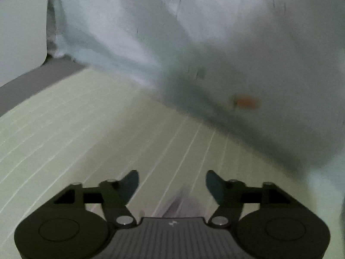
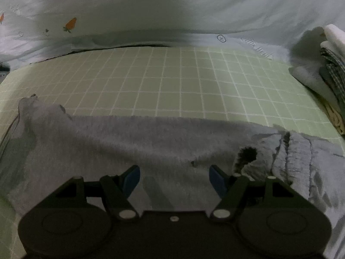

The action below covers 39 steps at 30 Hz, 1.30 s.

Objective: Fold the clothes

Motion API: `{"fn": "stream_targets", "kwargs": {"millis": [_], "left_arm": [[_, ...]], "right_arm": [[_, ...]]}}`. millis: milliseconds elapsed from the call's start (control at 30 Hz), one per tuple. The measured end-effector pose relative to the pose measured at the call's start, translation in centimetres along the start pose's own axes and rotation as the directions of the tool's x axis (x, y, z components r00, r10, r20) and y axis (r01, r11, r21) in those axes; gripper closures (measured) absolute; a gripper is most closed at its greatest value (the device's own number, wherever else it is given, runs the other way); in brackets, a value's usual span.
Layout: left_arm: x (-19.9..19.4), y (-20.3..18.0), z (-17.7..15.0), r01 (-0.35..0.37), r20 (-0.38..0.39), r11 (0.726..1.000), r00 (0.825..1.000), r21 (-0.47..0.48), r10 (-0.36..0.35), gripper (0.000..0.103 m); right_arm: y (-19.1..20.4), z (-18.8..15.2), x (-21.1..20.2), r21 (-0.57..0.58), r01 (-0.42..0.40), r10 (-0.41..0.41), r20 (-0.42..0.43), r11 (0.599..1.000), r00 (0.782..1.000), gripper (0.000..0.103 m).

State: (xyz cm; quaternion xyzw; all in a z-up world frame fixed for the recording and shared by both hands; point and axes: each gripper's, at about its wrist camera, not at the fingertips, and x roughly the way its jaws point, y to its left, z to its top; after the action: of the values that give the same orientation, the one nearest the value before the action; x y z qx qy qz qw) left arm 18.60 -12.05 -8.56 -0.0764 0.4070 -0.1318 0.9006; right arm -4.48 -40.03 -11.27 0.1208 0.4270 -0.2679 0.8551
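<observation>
A grey garment (image 2: 129, 142) lies spread across the green checked sheet (image 2: 172, 79) in the right wrist view, its far edge running left to right, with a bunched ribbed part (image 2: 301, 157) at the right. My right gripper (image 2: 174, 178) is open and empty just above the garment's near part. My left gripper (image 1: 172, 182) is open and empty over the green sheet (image 1: 86, 129); a small grey corner of cloth (image 1: 180, 202) shows between its fingers, close to the body.
A pale quilt with orange carrot prints (image 2: 71, 24) lies bunched beyond the sheet and fills the upper left wrist view (image 1: 215, 43). A stack of folded clothes (image 2: 330, 69) sits at the right edge. A white wall (image 1: 21, 32) stands at the left.
</observation>
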Motion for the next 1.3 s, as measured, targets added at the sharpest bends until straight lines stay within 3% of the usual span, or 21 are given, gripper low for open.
{"fn": "stream_targets", "kwargs": {"millis": [100,233,300,400,467,500,533,567,600,633,733,900,967,1033,1100,1233,1300], "left_arm": [[-0.8,2.5,-3.7,-0.062,-0.129,0.998,0.990,-0.001,0.061,0.026],[-3.0,6.1,-8.3,-0.129,-0.263,0.987,0.960,-0.099,0.099,0.025],[-4.3,6.5,-9.4,-0.108,-0.232,0.991,0.969,-0.080,0.087,0.017],[-4.7,5.9,-10.5,-0.110,-0.237,0.992,0.967,-0.056,0.093,0.016],[-4.5,5.0,-10.7,-0.070,-0.227,0.997,0.972,-0.033,0.060,0.021],[-4.5,4.6,-10.9,-0.046,-0.212,0.999,0.976,-0.015,0.042,0.025],[-4.6,4.0,-11.3,-0.046,-0.195,0.999,0.980,0.018,0.049,0.042],[-4.7,3.3,-11.4,-0.068,-0.181,0.996,0.980,0.061,0.078,0.070],[-4.8,2.8,-11.6,-0.091,-0.169,0.990,0.980,0.110,0.108,0.088],[-4.9,2.5,-11.9,-0.086,-0.170,0.987,0.979,0.137,0.109,0.097],[-6.1,3.7,-11.8,-0.066,-0.184,0.996,0.980,0.067,0.077,0.098],[-12.8,7.5,-11.7,-0.065,-0.144,0.997,0.988,-0.034,0.060,0.097],[-14.5,8.6,-12.6,-0.102,-0.152,0.994,0.984,-0.033,0.096,0.097],[-14.5,10.3,-14.4,-0.178,-0.182,0.983,0.969,-0.044,0.167,0.097],[-14.7,11.8,-15.7,-0.195,-0.209,0.977,0.962,-0.084,0.174,0.096],[-15.3,13.6,-17.1,-0.168,-0.213,0.979,0.967,-0.113,0.141,0.078],[-15.0,14.1,-16.9,-0.120,-0.205,0.981,0.975,-0.154,0.087,0.058]], "right_arm": [[-0.2,-0.4,-0.1,0.016,-0.002,0.002,-0.012,1.000,1.000,0.031],[-0.4,-1.4,-0.4,0.029,0.001,-0.001,-0.032,1.000,1.000,0.031],[-0.4,-1.7,-0.6,0.040,-0.002,0.004,-0.038,0.999,0.999,0.031],[-0.2,-2.2,-0.9,0.052,-0.008,0.010,-0.038,0.999,0.999,0.031],[0.1,-2.5,-1.3,0.053,-0.012,0.014,-0.033,0.998,0.999,0.030],[0.3,-2.7,-1.5,0.051,-0.013,0.015,-0.030,0.999,0.999,0.030],[0.6,-2.9,-1.7,0.047,-0.015,0.016,-0.028,0.999,0.999,0.030],[0.8,-3.3,-2.0,0.044,-0.016,0.018,-0.027,0.999,0.999,0.030],[1.1,-3.7,-2.2,0.040,-0.018,0.019,-0.026,0.999,0.999,0.030],[1.2,-4.1,-2.5,0.040,-0.020,0.021,-0.028,0.999,0.999,0.030],[1.3,-5.6,-3.4,0.047,-0.028,0.030,-0.044,0.999,0.999,0.030],[1.4,-8.0,-4.8,0.059,-0.041,0.045,-0.071,0.997,0.996,0.030],[1.5,-8.9,-5.4,0.064,-0.046,0.051,-0.081,0.997,0.995,0.030],[1.3,-9.7,-5.7,0.082,-0.052,0.060,-0.100,0.995,0.993,0.030],[1.3,-10.1,-6.0,0.086,-0.061,0.070,-0.098,0.994,0.993,0.029],[1.8,-11.0,-6.9,0.042,-0.060,0.062,-0.065,0.997,0.996,0.027],[1.6,-11.6,-7.0,0.046,-0.058,0.061,-0.071,0.997,0.996,0.027]]}}
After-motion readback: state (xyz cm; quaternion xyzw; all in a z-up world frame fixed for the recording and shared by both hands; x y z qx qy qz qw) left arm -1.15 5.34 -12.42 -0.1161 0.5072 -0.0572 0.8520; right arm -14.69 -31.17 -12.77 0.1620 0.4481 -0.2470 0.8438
